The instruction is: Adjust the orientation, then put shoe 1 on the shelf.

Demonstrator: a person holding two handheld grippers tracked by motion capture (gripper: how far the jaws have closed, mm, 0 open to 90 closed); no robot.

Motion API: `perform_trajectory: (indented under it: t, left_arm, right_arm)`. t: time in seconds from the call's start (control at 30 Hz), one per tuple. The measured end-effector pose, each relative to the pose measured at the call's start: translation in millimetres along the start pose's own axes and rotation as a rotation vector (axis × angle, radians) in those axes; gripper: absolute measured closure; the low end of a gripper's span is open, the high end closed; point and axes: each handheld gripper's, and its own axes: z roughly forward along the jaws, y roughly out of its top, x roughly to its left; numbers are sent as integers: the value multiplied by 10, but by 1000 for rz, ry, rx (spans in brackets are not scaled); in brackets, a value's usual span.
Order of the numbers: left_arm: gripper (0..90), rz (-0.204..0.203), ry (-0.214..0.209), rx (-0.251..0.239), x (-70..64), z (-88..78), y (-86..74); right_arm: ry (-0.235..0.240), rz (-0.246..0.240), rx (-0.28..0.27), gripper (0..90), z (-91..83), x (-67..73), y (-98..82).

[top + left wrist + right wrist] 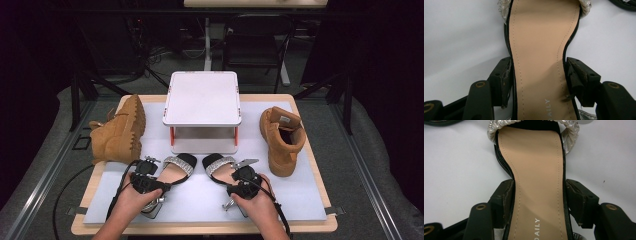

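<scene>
A white stand (202, 97) stood just beyond, tan boots (119, 131) flanking. Each tool, left (162, 186) and right (231, 189), clamped a black, silver-strapped sandal (539, 50) at its tan insole's waist.

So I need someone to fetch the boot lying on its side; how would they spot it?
Start at the white stand mid-table. To its left lies a tan boot, tipped over with its ridged sole showing. The other boot, right of the stand, sits upright.
</scene>
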Motion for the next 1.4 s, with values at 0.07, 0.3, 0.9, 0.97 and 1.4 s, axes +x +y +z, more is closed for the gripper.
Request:
perform_trajectory:
  t: [0.07, 0.3, 0.9, 0.97, 1.4]
  left_arm:
    - [402, -1, -1, 2, 5, 0, 4]
    - [400, -5, -13, -2, 19, 2, 0]
    - [366, 57, -43, -5, 54, -20, -24]
    - [367, 58, -43, -6, 53, -23, -28]
    - [371, 60, -56, -38, 71, -26, -74]
  right_arm:
    - [0, 2, -4, 405, 3, -3, 0]
    - [9, -11, -9, 403, 14, -20, 6]
    - [67, -18, -19, 401, -54, -87, 1]
    - [41, -43, -20, 404, -69, -50, 0]
    - [83, -21, -48, 385, -43, -105, -40]
